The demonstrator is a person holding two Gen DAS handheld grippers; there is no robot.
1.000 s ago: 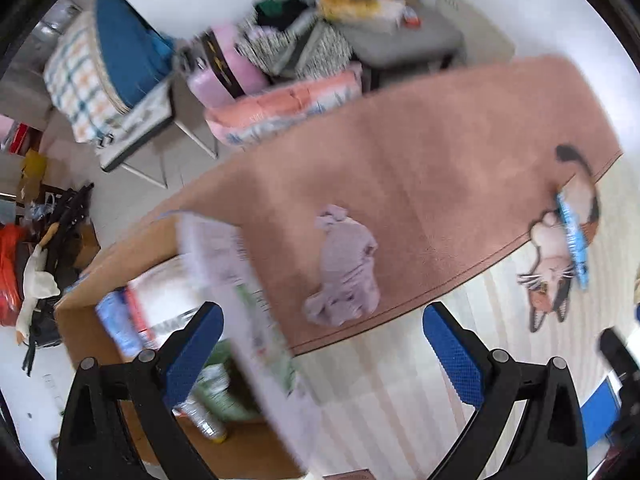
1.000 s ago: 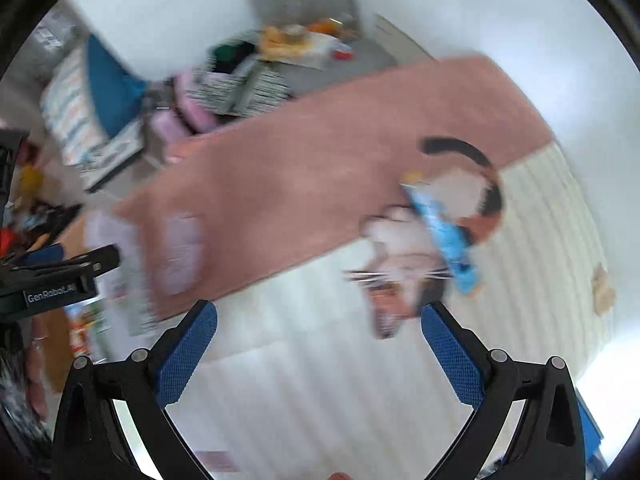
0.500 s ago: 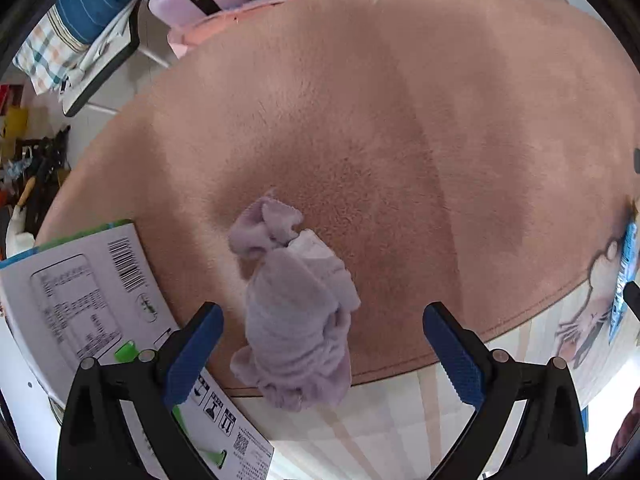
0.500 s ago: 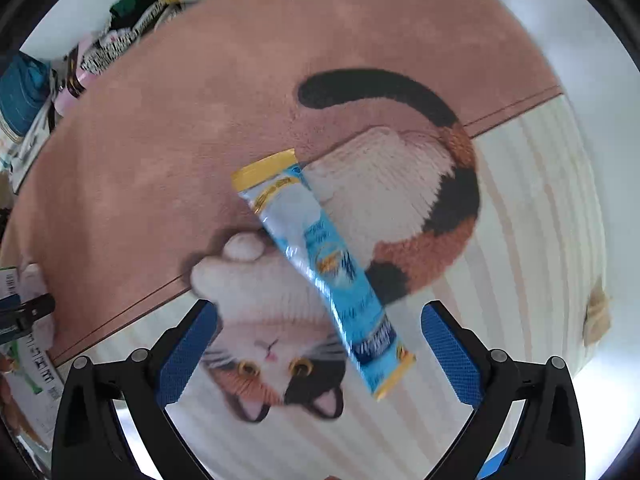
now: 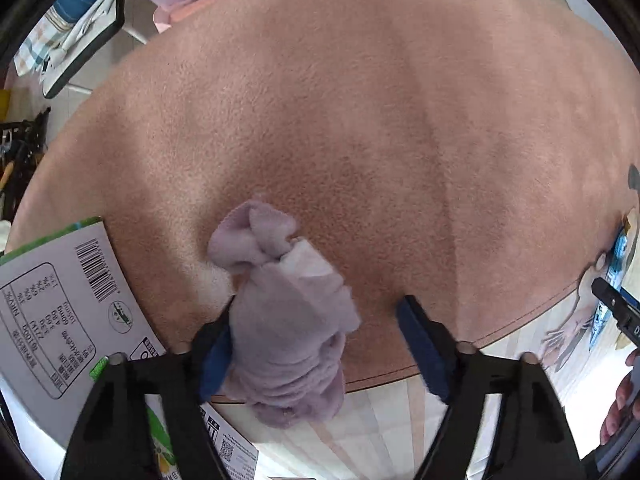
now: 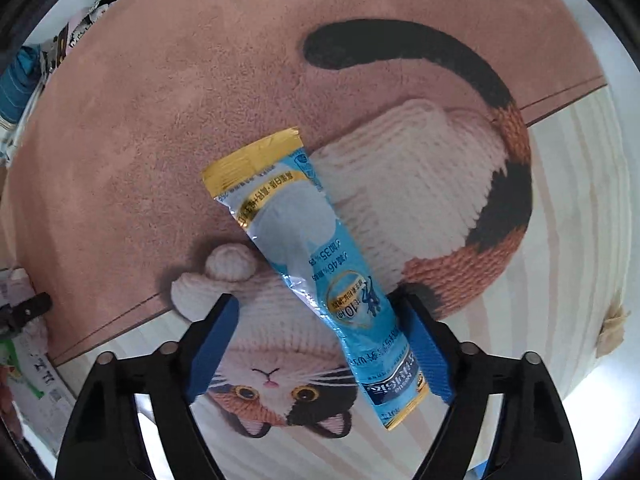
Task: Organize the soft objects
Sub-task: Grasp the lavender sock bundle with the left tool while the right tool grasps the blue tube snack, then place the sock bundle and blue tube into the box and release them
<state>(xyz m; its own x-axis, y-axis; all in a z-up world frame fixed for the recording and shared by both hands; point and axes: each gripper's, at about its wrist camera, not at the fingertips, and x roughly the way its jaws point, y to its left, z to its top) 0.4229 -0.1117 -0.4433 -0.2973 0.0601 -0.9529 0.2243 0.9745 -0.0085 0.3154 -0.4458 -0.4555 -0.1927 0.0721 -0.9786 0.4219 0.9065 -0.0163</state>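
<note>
A crumpled lilac cloth lies near the front edge of the pink rug. My left gripper points down over it with the cloth between its closing jaws; the left finger touches the cloth, the right finger stands apart. In the right wrist view a blue and yellow sachet lies slantwise on the rug's cat picture. My right gripper straddles its lower half, jaws closing; the sachet lies against the right finger, the left finger is clear of it.
A cardboard box flap with a barcode lies just left of the cloth. Bags and a chair with clothes stand beyond the rug's far edge. A hand shows at the right. A beige scrap lies on the striped floor mat.
Both grippers have come down close over the rug, the left over the lilac cloth, the right over the sachet. Both pairs of jaws have narrowed around these things.
</note>
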